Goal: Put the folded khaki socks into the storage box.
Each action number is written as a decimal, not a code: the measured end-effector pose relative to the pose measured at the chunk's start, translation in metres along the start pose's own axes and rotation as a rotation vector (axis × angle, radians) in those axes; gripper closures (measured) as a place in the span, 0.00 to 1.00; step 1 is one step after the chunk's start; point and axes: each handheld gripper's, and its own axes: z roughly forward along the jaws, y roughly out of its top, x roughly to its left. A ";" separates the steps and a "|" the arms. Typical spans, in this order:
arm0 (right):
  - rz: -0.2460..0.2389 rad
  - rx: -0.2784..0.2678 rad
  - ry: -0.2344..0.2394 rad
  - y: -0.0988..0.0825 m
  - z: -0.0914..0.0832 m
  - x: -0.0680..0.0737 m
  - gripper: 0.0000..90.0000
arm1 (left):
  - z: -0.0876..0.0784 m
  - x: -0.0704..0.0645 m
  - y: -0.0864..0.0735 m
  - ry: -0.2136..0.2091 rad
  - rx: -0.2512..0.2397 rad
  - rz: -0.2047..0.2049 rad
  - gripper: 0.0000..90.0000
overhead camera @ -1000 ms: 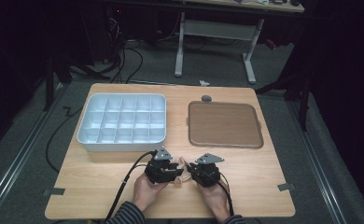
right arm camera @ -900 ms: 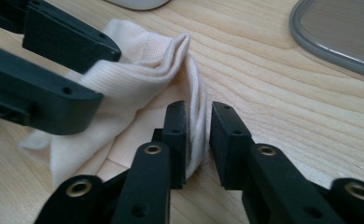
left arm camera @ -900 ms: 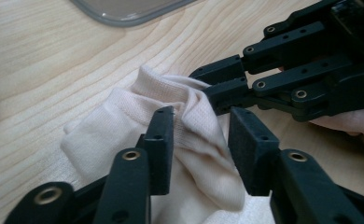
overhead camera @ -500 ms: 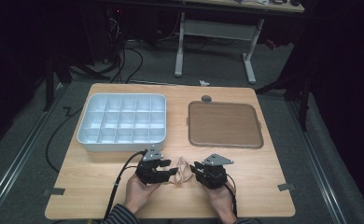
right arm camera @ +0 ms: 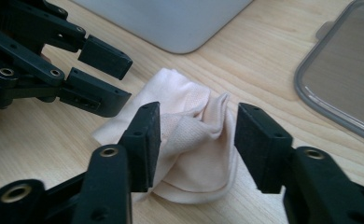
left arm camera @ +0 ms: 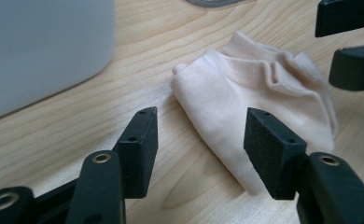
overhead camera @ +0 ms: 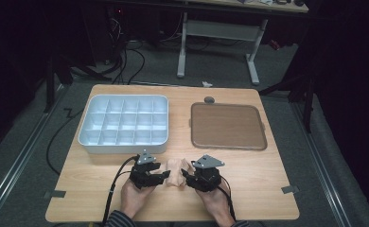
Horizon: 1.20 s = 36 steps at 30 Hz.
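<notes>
Lying loosely folded between both just-opening, released tools (left tool (overhead camera: 166,175), right tool (overhead camera: 184,175)), the small cream knitted sock (overhead camera: 176,171) risked unfolding if snagged.

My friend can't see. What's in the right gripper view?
A folded cream sock lies on a wooden table between the right gripper's open black jaws. The left gripper hovers beside it, with a white tray and a brown lid behind.

The folded sock (overhead camera: 178,171) lies on open tabletop (overhead camera: 267,184), hemmed by the left gripper (overhead camera: 165,175) and right gripper (overhead camera: 184,176). The compartment box (overhead camera: 124,124) and brown tray (overhead camera: 227,126) block beyond.
</notes>
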 end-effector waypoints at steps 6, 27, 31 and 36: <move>0.005 0.030 -0.007 -0.002 0.014 0.003 0.51 | 0.007 -0.001 -0.002 -0.005 -0.001 -0.003 0.50; 0.061 0.074 -0.043 -0.027 0.024 -0.017 0.59 | 0.015 -0.015 -0.006 0.045 -0.026 -0.005 0.49; 0.066 0.068 -0.031 -0.029 0.024 -0.017 0.64 | 0.015 -0.015 -0.006 0.051 -0.028 0.006 0.49; 0.052 0.054 -0.033 -0.030 0.026 -0.019 0.64 | 0.016 -0.013 -0.006 0.055 -0.035 0.033 0.48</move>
